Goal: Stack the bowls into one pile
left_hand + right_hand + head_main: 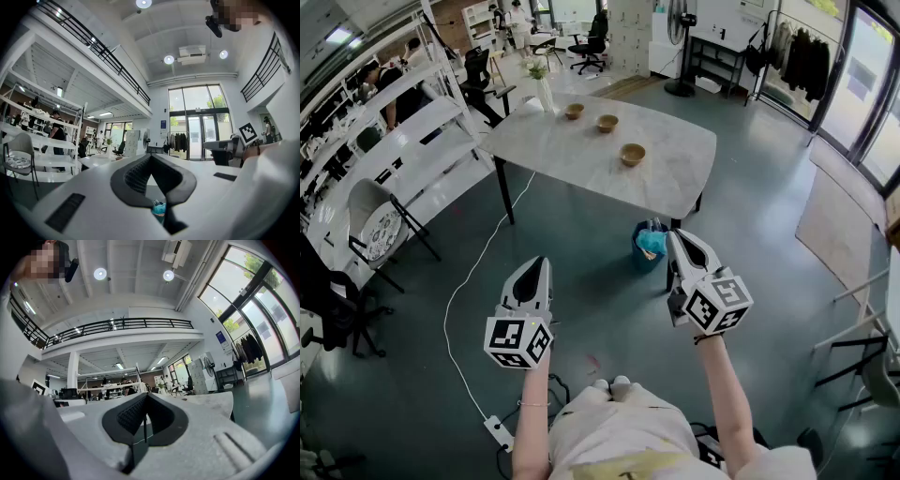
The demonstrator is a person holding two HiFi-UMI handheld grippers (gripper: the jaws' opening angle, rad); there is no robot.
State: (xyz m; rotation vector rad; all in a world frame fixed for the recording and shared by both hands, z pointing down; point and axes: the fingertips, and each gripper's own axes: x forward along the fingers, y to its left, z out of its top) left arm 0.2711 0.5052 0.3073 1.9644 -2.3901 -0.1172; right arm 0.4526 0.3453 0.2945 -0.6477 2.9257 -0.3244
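Observation:
Three brown bowls stand apart on the pale marble table [581, 155] across the room: one at the far end [573, 111], one in the middle [607, 123], and the nearest one [632, 155]. Both grippers hang in the air well short of the table, level and pointing toward it. My left gripper [542, 262] has its jaws together with nothing between them, as the left gripper view [150, 158] also shows. My right gripper [675, 234] is shut and empty too [146, 396]. No bowl shows in either gripper view.
A vase with a plant [544, 89] stands at the table's far corner. A blue bin [649, 246] sits on the floor by the table's near edge. White shelving [394, 141] and a folding chair [380, 230] line the left. A cable [464, 281] runs to a power strip [499, 433].

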